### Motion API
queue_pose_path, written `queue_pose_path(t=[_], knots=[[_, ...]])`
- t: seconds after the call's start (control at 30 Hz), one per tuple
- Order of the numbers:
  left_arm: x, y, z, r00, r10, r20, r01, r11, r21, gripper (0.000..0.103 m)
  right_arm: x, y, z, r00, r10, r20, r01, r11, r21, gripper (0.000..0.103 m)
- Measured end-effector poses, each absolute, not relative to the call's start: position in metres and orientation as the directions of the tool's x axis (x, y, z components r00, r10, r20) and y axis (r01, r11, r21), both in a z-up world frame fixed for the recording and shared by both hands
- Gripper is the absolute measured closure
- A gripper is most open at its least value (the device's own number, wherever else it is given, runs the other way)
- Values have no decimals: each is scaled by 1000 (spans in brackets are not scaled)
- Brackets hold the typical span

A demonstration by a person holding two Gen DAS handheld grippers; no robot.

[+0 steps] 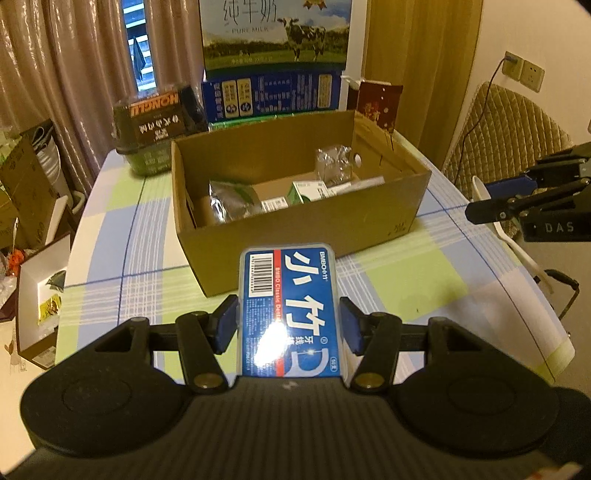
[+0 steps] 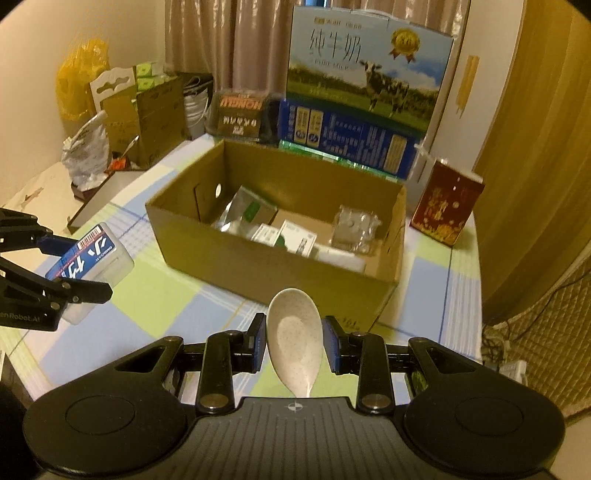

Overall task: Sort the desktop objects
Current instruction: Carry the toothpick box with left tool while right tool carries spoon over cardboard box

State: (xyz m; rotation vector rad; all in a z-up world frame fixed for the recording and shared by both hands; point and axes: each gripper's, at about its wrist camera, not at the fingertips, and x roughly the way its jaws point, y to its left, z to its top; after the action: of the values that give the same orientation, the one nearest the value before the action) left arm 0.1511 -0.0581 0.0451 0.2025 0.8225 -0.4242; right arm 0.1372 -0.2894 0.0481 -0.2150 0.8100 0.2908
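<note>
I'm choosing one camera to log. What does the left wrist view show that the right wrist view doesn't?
Only the left wrist view: a wall socket and a quilted chair back. Only the right wrist view: a yellow bag and the spoon's bowl from above. Both: the cardboard box, the milk carton, the floss box in the left gripper, and the right gripper holding the spoon.

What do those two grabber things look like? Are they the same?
Yes, they match. The left gripper and right gripper are both black, with ridged bodies, round bumps at each side and jointed bars with brass-coloured pins. Their fingers have blue pads. White lettering is printed on the side of each. No hands or sleeves show.
</note>
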Motion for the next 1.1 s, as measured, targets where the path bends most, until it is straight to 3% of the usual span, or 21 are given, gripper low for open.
queue_pose_path(t=[1.1], knots=[[221, -71, 86, 672, -247, -698, 397, 916, 57, 51, 203, -295, 86, 709, 167, -685, -287, 956, -64, 74]])
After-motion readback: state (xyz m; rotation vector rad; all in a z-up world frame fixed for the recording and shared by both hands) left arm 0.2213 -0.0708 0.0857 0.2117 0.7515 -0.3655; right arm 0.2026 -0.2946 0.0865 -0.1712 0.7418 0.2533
